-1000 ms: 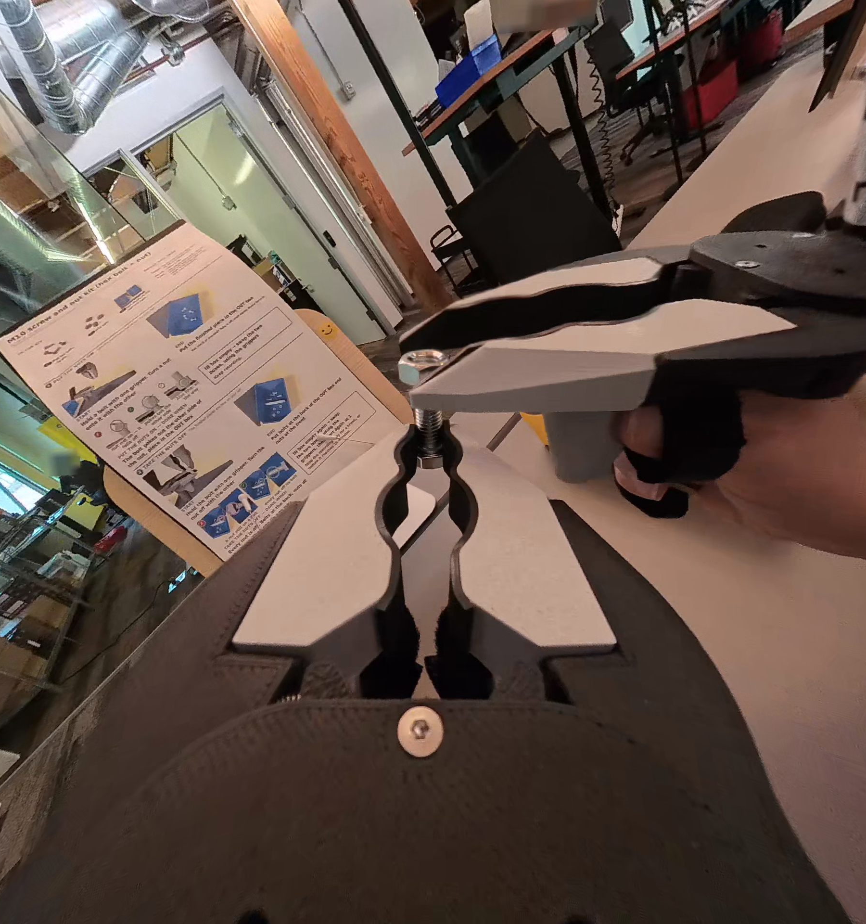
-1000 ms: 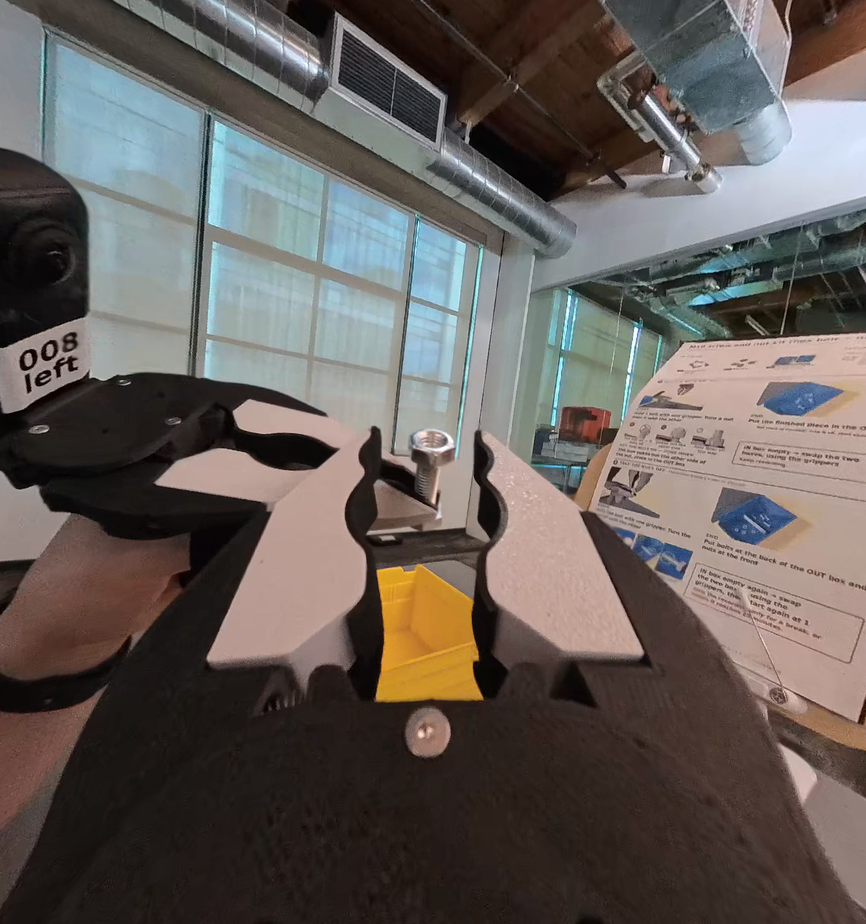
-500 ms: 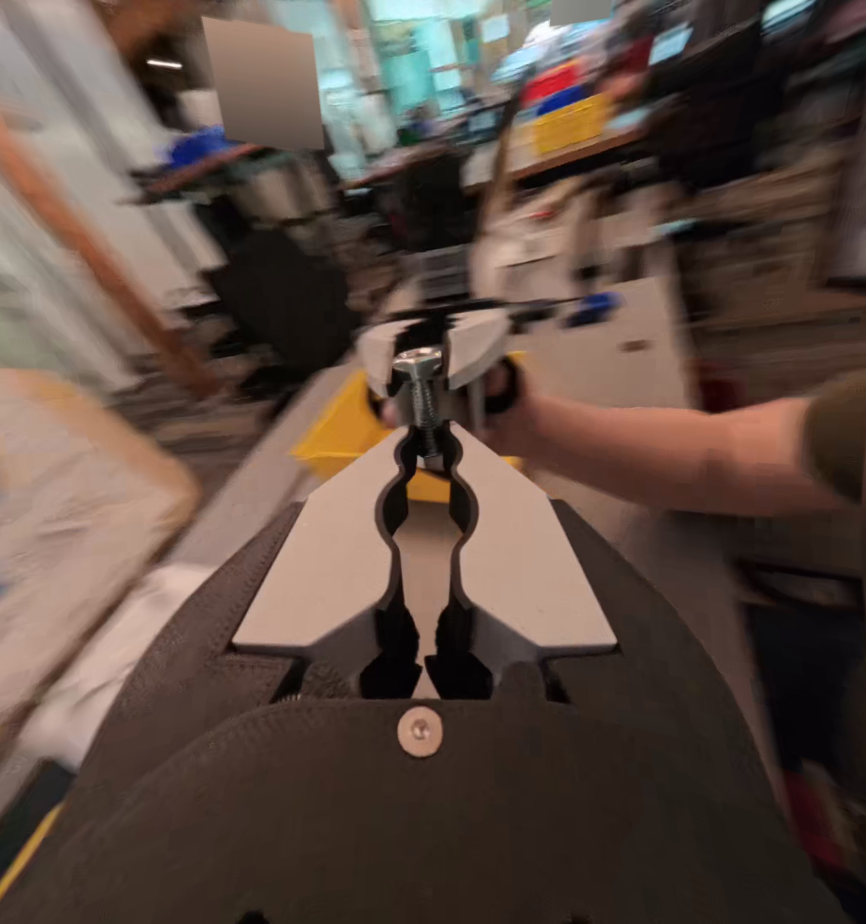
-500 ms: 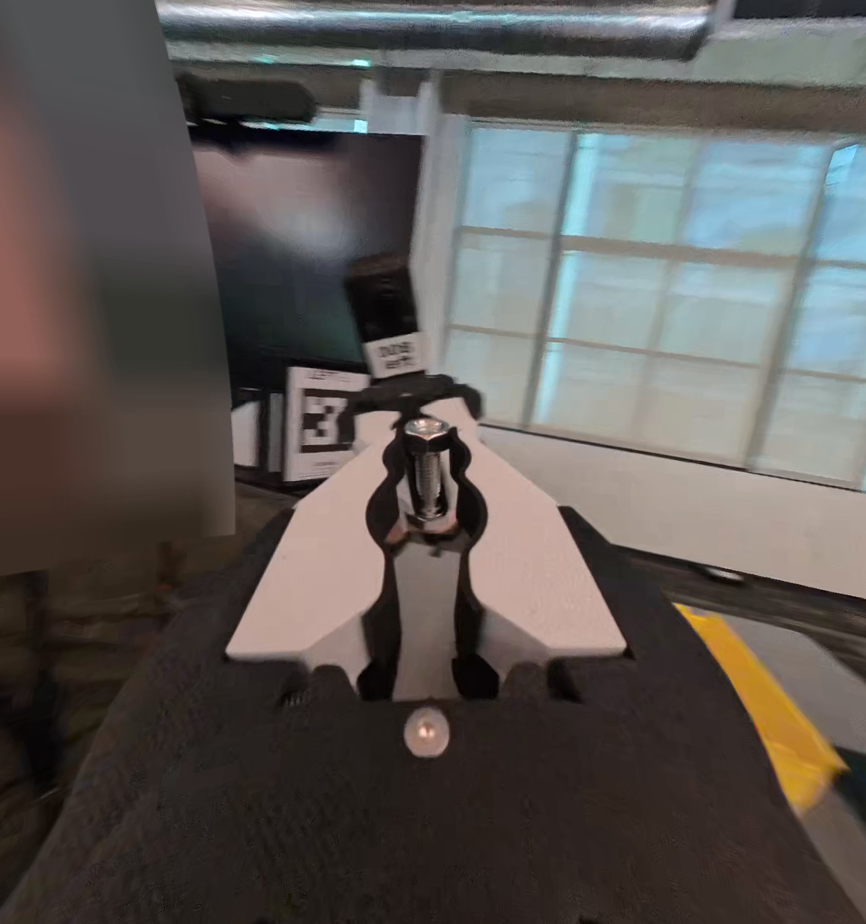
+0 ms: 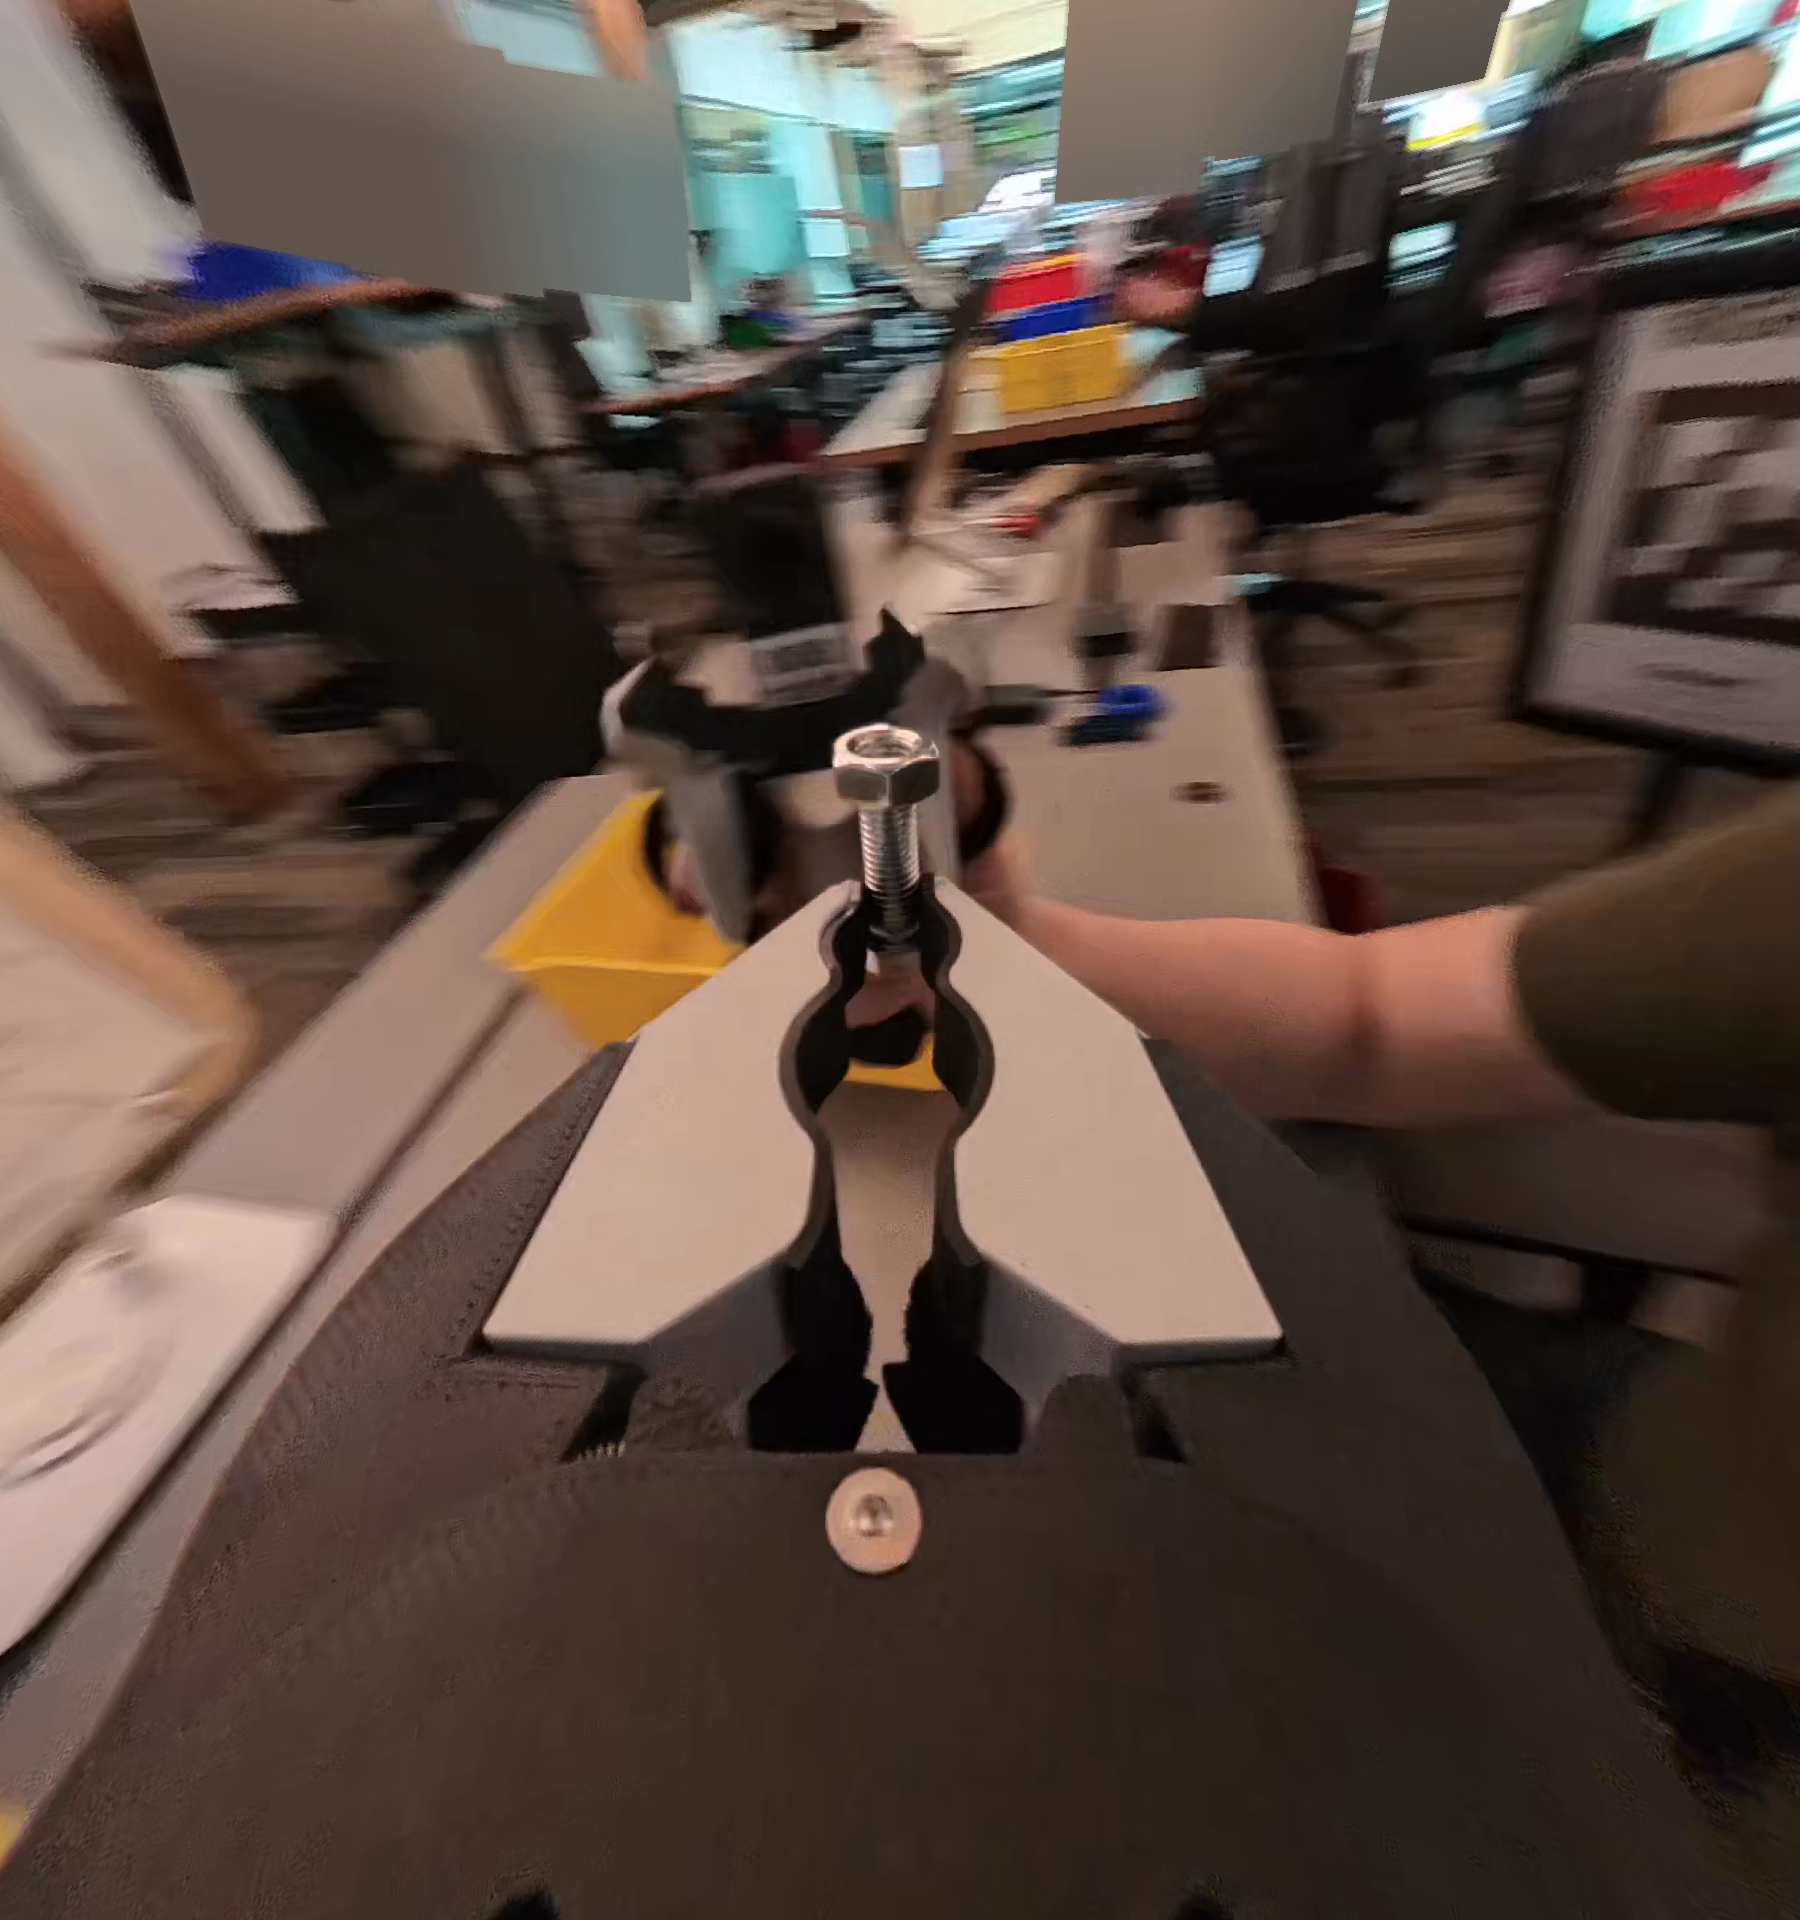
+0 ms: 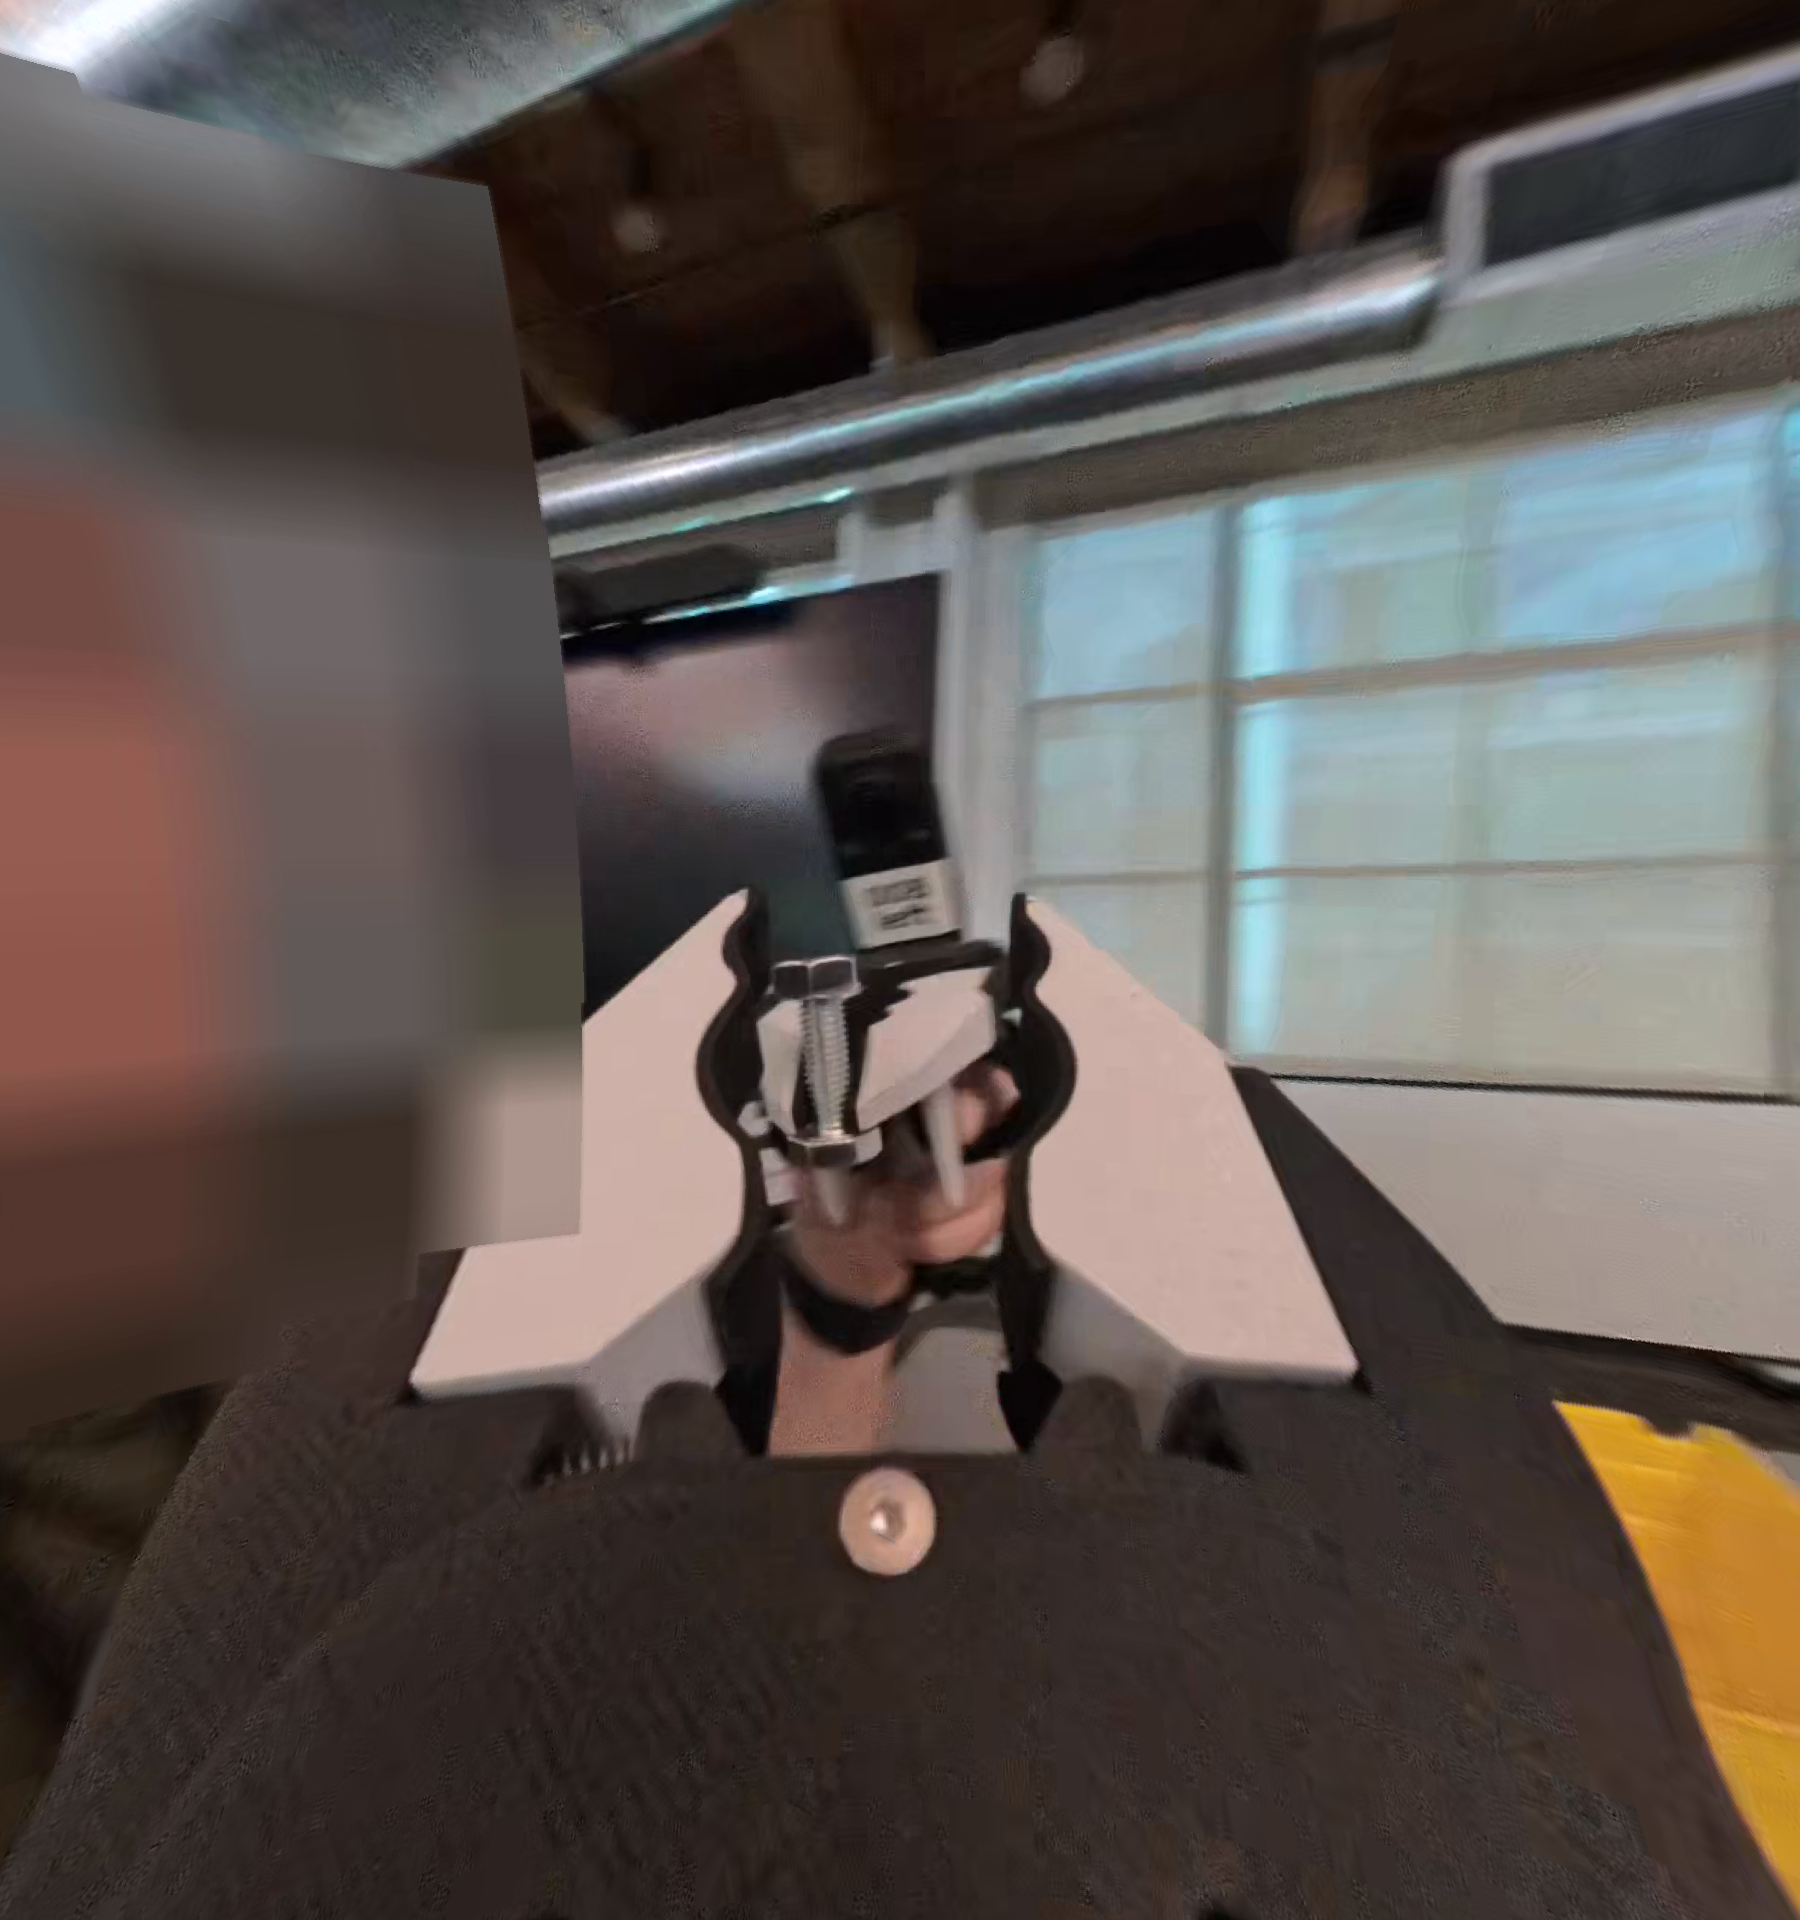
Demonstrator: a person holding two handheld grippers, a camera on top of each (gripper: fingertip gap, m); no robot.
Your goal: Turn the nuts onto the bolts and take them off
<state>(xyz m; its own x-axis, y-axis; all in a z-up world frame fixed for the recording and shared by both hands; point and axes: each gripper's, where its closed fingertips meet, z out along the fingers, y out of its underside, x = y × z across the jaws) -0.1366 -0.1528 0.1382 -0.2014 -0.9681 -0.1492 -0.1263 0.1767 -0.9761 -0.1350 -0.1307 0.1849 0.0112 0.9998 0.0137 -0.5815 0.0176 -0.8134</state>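
A busy workshop blurs behind everything: desks, dark chairs, stacked coloured bins far off, and on the other side tall windows under a silver duct (image 6: 979, 416) and a wooden ceiling. A pale table (image 5: 1135, 790) runs away from the person, with a yellow bin (image 5: 605, 935) sitting on it.

The left claw (image 5: 888, 914) is pressed together on the bolt (image 5: 883, 852), pinching it low on the shank, right at the fingertips. The bolt stands upright out of the tips, its threaded shank bare above the grip. A hex nut (image 5: 885, 764) sits at the very top of the threads, its open hole facing up.

The right claw (image 5: 823, 790) shows beyond the bolt in the left wrist view, held in a hand (image 5: 989, 862) at the end of a bare forearm with a dark green sleeve (image 5: 1685, 956). It sits just behind the nut; whether it touches the nut cannot be told there.

From the right wrist view, its own fingers (image 6: 1135, 1122) are spread wide, with the bolt (image 6: 825, 1060) and the nut (image 6: 815, 979) framed in the gap, closer to the left finger and touching neither. The left claw (image 6: 823, 1101) appears there facing the camera, gripping the bolt, a black camera (image 6: 880, 821) mounted above it.
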